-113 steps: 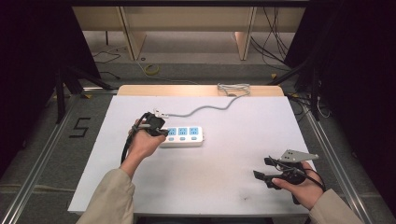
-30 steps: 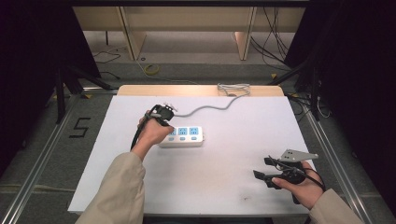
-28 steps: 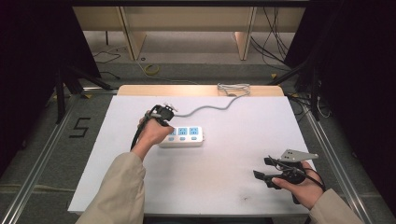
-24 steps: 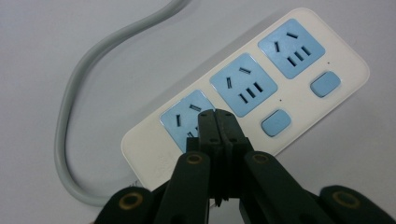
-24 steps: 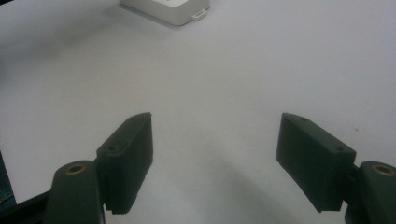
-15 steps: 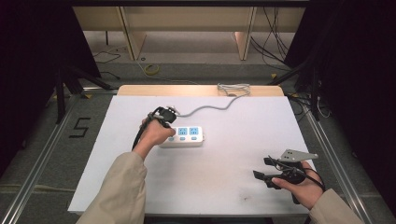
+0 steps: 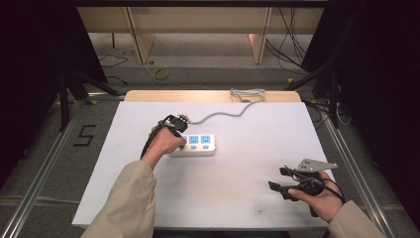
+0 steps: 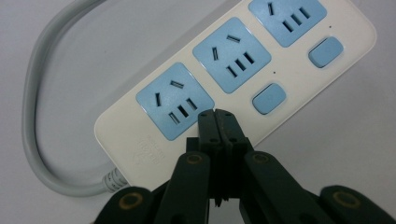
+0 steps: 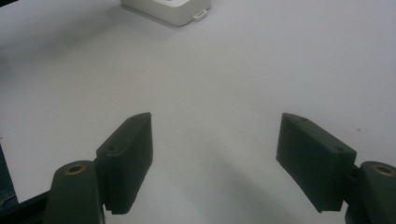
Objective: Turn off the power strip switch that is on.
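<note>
Right now my left gripper (image 8: 215, 114) has its jaws pressed together, tips down on the near edge of the power strip (image 7: 194, 145), about where the switch beside the first blue socket (image 8: 174, 101) should be; that switch is hidden under the tips, so I cannot tell whether it is pressed in. The strip lies near the middle of the white tabletop (image 7: 247, 198), its grey cord (image 7: 218, 115) looping off toward the far edge. The middle switch (image 8: 269, 97) and the end switch (image 8: 325, 51) sit apart from the tips, untouched.

My right gripper (image 9: 215, 158) rests low over bare tabletop near the right front corner, jaws spread wide with nothing between them, well away from the strip.

The risks, as I judge them: the strip is light and nothing holds it down, so a push that is angled instead of straight down could skid or tip it. The closed tips are narrow, so they could slide off the switch onto the socket face. Pressing too far sideways might also drag the cord and swing the strip around.
</note>
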Demonstrator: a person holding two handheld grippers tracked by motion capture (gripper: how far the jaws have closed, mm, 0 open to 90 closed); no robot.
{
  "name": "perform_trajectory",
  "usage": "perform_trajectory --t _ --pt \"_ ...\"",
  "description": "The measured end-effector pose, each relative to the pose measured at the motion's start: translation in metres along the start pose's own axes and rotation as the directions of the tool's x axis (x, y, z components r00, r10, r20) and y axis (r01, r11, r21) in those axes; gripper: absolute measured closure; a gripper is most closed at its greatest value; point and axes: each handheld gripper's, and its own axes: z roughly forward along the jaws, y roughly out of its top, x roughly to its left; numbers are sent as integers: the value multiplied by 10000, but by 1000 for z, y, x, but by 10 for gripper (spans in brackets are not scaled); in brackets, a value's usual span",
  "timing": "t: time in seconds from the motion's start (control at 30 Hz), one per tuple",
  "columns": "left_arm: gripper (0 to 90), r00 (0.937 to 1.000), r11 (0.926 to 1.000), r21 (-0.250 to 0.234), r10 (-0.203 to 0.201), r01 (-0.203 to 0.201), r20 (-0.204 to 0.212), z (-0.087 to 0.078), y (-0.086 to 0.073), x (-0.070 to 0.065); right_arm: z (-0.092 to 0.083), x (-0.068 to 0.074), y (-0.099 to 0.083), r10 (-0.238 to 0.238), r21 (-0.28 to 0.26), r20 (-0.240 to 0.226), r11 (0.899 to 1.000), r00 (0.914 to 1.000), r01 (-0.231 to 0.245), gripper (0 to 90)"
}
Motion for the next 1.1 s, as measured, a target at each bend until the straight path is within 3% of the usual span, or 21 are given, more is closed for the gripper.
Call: perform_trajectory --t 1.1 --pt "900 9989 9984 524 228 -207 -404 2 6 -2 0 0 0 -21 -1 18 10000 10000 21 275"
